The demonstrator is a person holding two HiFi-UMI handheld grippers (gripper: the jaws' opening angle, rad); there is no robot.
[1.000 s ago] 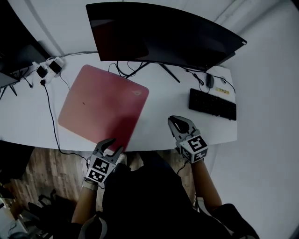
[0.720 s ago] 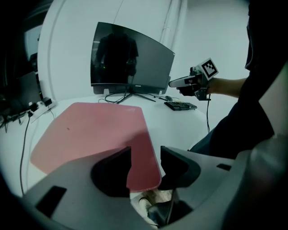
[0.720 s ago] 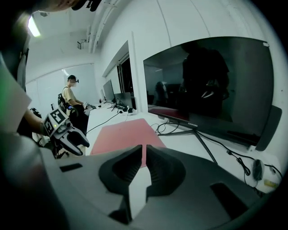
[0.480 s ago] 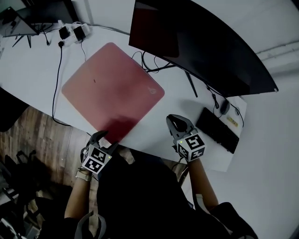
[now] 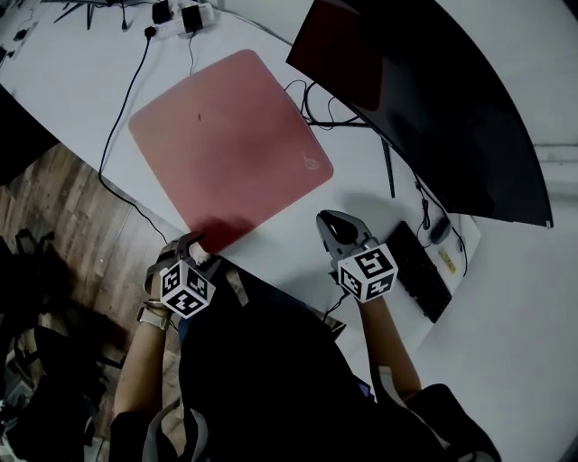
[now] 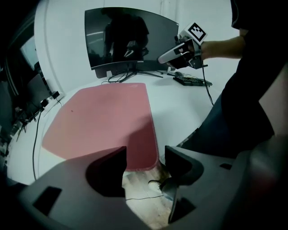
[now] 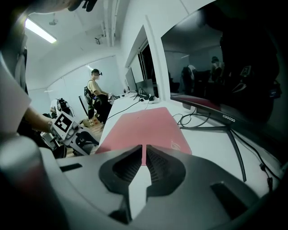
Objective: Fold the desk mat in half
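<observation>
Desk mat (image 5: 226, 135): matt, smooth, cloth-like surface. Desk (image 5: 298, 239) beneath the mat: smooth white top with a faint sheen. Monitor (image 5: 433, 99) behind the mat: glossy dark screen. Floor (image 5: 81, 207) below the mat's near corner: wood planks.

Table (image 5: 81, 72) carries pink desk mat (image 5: 230, 144), centre; monitor (image 5: 433, 99), 2 o'clock; keyboard (image 5: 420, 271), 4 o'clock; power strip (image 5: 176, 13), 11 o'clock.

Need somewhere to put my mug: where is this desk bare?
Best bare patch: the white desk at the near edge, between the desk mat and the keyboard, though the right gripper hovers there. A narrower strip lies left of the mat, crossed by a black cable. Crowded: under the monitor, with stand legs and cables, and by the power strip.
</observation>
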